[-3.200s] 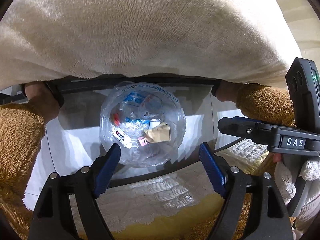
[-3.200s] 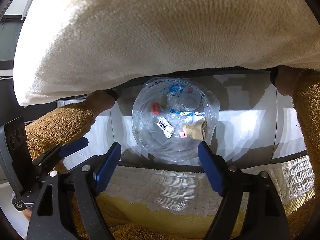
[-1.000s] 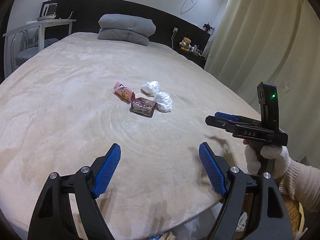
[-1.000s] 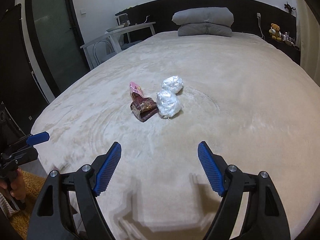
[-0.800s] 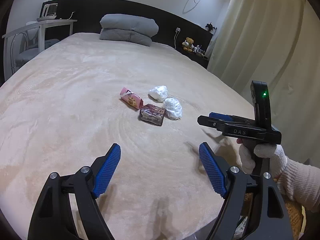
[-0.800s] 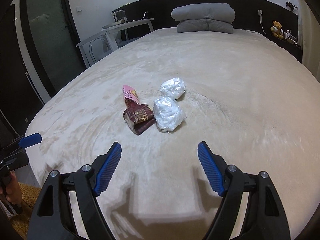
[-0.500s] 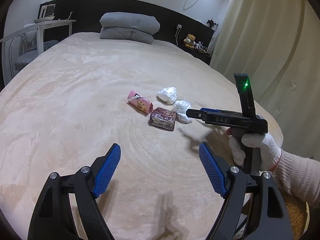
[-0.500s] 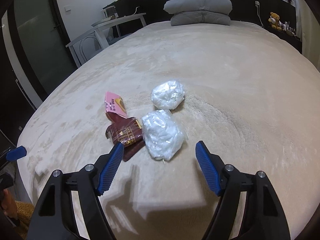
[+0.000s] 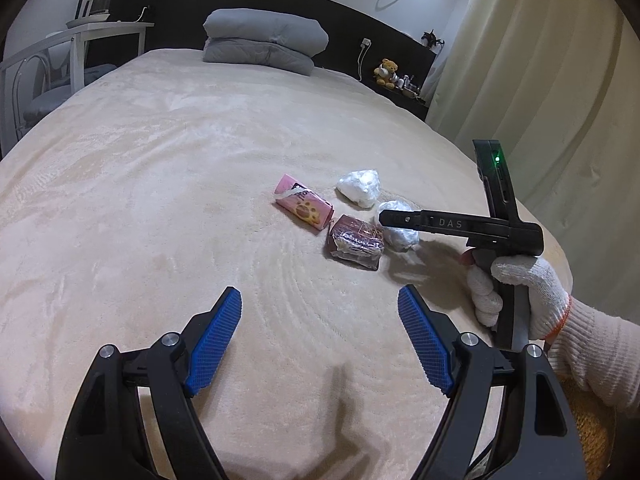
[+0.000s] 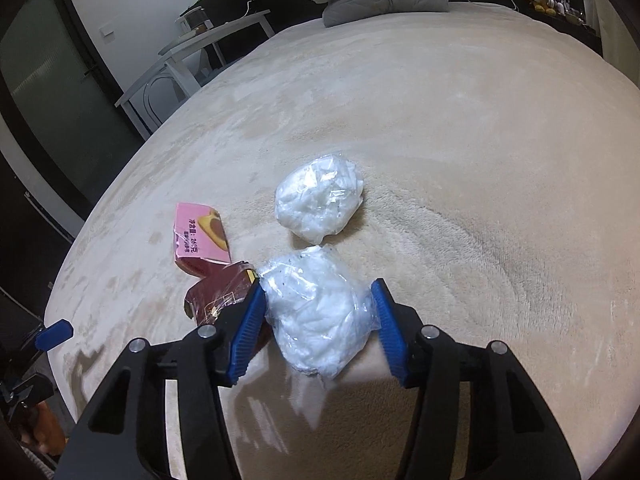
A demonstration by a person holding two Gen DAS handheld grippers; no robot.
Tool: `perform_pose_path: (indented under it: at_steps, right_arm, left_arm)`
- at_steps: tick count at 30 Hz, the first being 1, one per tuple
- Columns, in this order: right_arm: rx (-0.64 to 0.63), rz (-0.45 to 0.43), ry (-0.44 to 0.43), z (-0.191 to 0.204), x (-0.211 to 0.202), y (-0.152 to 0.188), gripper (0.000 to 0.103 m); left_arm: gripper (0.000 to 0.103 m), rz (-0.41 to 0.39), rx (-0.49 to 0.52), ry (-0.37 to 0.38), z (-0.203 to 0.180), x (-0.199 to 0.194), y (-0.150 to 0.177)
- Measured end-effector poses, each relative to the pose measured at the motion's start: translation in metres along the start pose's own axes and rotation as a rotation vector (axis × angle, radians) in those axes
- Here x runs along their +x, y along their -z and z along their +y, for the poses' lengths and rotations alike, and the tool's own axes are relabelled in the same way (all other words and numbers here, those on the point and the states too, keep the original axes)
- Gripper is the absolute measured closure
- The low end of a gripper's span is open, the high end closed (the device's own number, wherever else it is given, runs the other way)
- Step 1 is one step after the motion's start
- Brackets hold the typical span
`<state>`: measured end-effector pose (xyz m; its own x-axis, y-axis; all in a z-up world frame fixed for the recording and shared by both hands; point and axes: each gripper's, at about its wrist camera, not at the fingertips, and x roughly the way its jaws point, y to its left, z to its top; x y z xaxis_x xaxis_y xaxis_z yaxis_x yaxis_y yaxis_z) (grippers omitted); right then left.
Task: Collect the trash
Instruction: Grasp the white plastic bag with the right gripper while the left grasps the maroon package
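Crinkled clear plastic, balled up loosely: that is what your right gripper [image 10: 318, 312] has around it. The near plastic wad [image 10: 320, 312] should be very light and springy, so it will squash under pressure and may slip out if you take only a loose flap. Judging by its shape, the best hold is across its fat middle, where the pads now stand.

It lies on the cream blanket [image 10: 480, 160] directly between your right jaws, which are drawn in close on either side; both blue pads look to be touching its flanks, but whether they are truly pinching it yet cannot be told. The maroon wrapper [image 10: 218, 292] sits just left of it, partly behind the left pad, so watch that you do not catch that too. The far plastic wad [image 10: 318, 202] lies just beyond, and the pink packet [image 10: 200, 236] farther left.

Your left gripper [image 9: 320, 340] hangs well short of the pile with its jaws spread wide and nothing between them.
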<state>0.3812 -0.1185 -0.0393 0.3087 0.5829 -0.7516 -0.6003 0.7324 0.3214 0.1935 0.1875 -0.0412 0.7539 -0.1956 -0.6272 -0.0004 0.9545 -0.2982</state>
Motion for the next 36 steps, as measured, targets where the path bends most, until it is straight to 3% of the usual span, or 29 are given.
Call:
perform_pose_path:
  at_steps: [10, 19, 24, 36]
  right_arm:
    - [0.007, -0.063, -0.065, 0.0, -0.048, 0.006, 0.052]
    - [0.008, -0.132, -0.046, -0.009, -0.092, 0.019, 0.052]
    - [0.006, -0.137, -0.056, -0.018, -0.105, 0.023, 0.052]
    - [-0.011, -0.142, -0.062, -0.036, -0.118, 0.028, 0.052]
  left_arm:
    - [0.024, 0.042, 0.012, -0.016, -0.016, 0.035, -0.013]
    - [0.024, 0.076, 0.035, 0.001, -0.034, 0.079, -0.023]
    - [0.024, 0.098, 0.064, -0.043, -0.043, 0.107, -0.031]
    - [0.024, 0.139, 0.12, -0.064, -0.047, 0.141, -0.031]
